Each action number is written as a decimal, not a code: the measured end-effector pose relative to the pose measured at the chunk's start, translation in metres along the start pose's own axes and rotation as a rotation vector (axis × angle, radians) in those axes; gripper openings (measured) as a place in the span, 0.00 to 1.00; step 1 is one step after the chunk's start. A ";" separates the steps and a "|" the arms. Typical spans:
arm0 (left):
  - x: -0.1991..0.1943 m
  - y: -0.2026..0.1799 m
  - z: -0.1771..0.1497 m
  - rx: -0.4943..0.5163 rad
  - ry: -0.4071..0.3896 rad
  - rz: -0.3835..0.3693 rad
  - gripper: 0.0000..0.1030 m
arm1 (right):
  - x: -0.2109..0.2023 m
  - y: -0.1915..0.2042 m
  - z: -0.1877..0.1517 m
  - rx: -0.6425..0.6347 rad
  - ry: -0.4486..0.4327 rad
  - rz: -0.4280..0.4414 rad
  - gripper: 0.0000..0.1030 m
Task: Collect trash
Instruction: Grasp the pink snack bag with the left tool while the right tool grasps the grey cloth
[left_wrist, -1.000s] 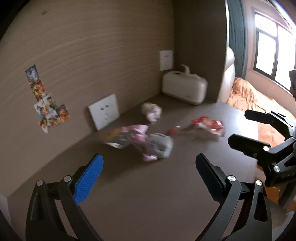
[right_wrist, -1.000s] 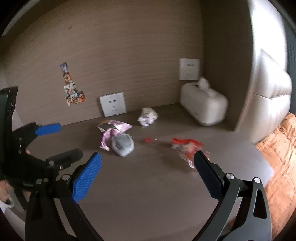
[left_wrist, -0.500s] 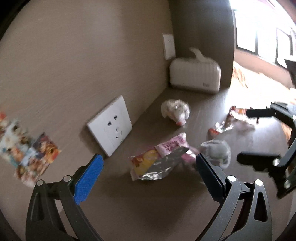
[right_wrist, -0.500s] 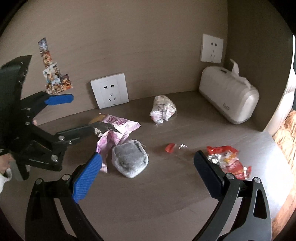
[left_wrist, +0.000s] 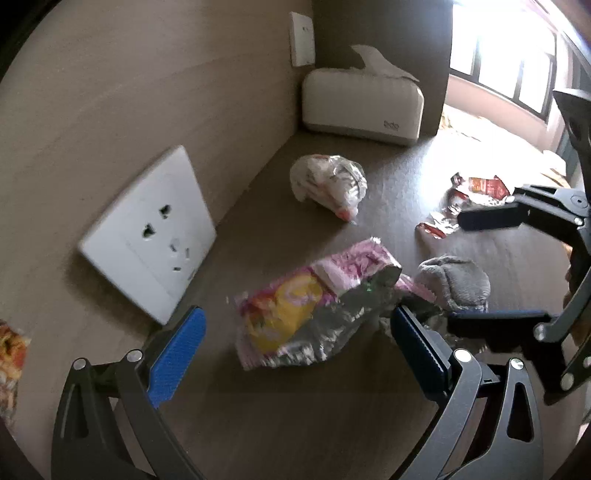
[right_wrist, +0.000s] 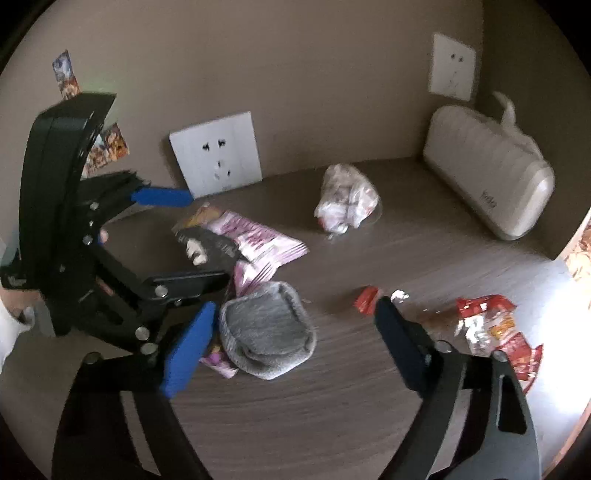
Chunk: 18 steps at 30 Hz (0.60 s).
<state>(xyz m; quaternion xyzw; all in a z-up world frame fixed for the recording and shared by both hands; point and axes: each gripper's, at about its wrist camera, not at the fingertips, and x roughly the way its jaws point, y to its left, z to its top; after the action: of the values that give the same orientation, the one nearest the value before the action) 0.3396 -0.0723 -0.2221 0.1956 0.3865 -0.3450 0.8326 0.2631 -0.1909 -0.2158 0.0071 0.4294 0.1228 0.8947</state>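
Observation:
A pink and yellow foil snack wrapper (left_wrist: 314, 306) lies on the brown desk, between the tips of my open left gripper (left_wrist: 295, 343); it also shows in the right wrist view (right_wrist: 251, 240). A grey sock (right_wrist: 269, 328) lies just right of it, between the tips of my open right gripper (right_wrist: 295, 332); the left wrist view shows the sock (left_wrist: 454, 280) too. A crumpled white plastic ball (right_wrist: 347, 199) sits further back. A torn red wrapper (right_wrist: 495, 328) and a small red scrap (right_wrist: 365, 299) lie at right.
A white tissue box (right_wrist: 491, 173) stands in the back right corner. A loose white socket plate (right_wrist: 218, 158) leans on the wall; another socket (right_wrist: 452, 68) is on the wall. Stickers (right_wrist: 107, 144) are on the wall at left. The desk edge runs at right.
Both grippers have moved forward and down toward the trash. The left one now straddles the pink wrapper, the right one the grey sock. Both stayed open.

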 end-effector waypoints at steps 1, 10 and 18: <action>0.003 0.000 0.000 0.006 0.011 -0.008 0.95 | 0.002 0.000 -0.001 0.001 0.008 0.007 0.71; 0.019 -0.002 0.016 -0.015 0.026 -0.133 0.13 | 0.012 0.005 -0.005 -0.020 0.029 0.031 0.35; 0.004 -0.013 0.020 -0.053 -0.027 -0.123 0.03 | -0.012 0.002 -0.008 -0.002 0.001 0.023 0.32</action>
<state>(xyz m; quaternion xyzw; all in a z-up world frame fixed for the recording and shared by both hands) 0.3422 -0.0948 -0.2138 0.1445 0.3957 -0.3877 0.8199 0.2491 -0.1923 -0.2115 0.0111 0.4295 0.1333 0.8931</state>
